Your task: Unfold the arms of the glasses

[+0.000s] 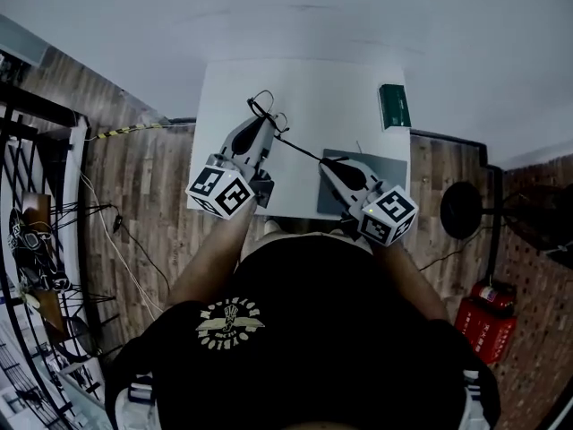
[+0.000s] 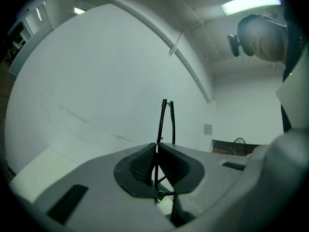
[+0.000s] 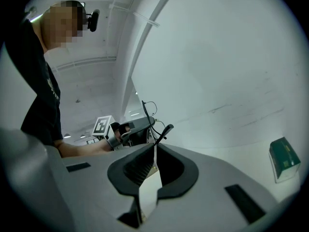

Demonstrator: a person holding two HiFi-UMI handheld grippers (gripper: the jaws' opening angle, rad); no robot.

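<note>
glasses (image 2: 163, 120) frame clamped in the left gripper (image 1: 263, 120) fingers, right gripper (image 1: 328, 162) fingers pinched on 1 outstretched arm (image 1: 300, 149), over the white desk (image 1: 340, 92)

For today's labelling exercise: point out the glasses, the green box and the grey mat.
glasses (image 1: 300, 148), head view, its thin arm.
green box (image 1: 393, 106), head view, top face.
grey mat (image 1: 387, 168), head view, bare right part.

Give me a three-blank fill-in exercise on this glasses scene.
1. The thin black wire-framed glasses are held above the ____ rectangular table.
2. The right gripper is shut on the tip of one glasses ____.
3. The small ____ box lies near the table's far right corner.
Missing words: white; arm; green.
</note>
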